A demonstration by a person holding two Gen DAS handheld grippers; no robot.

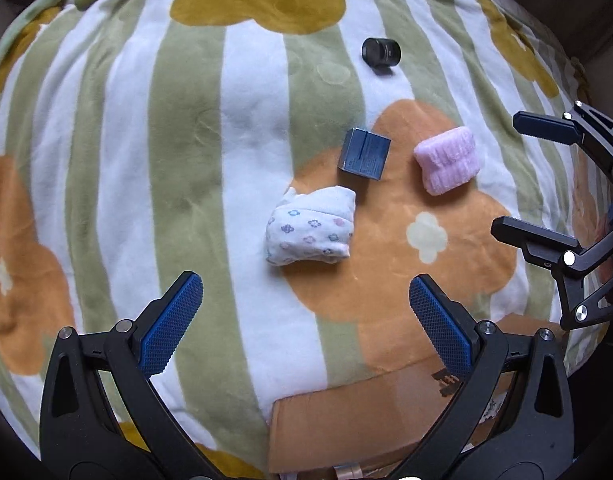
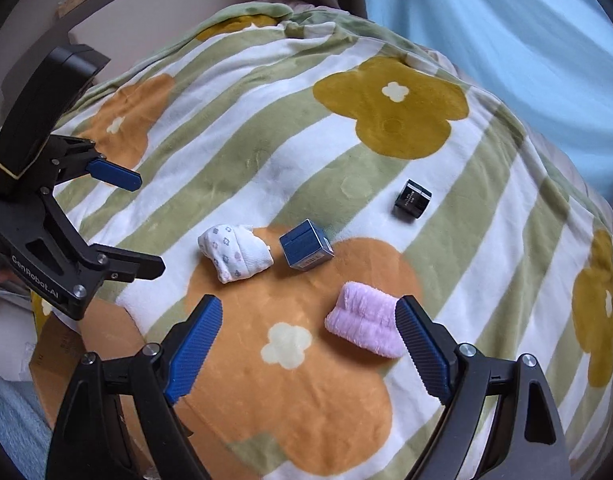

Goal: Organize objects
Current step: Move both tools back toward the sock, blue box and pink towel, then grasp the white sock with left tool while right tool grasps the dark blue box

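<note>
A: both grippers gaping wide, nothing held. Left gripper (image 1: 306, 322) hangs just short of the floral sock bundle (image 1: 311, 231)

B: yep, right gripper (image 2: 308, 350) has the fuzzy pink roll (image 2: 362, 322) beside its far pad, mid-blanket (image 2: 234, 152), boxy blue carton (image 2: 305, 250) behind

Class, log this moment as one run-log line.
left gripper: open, empty | right gripper: open, over pink fluffy cloth roll | blue cardboard box: untouched on striped flowered blanket

Striped flowered blanket (image 2: 266, 148); light-blue cloth (image 2: 506, 40) behind.
</note>
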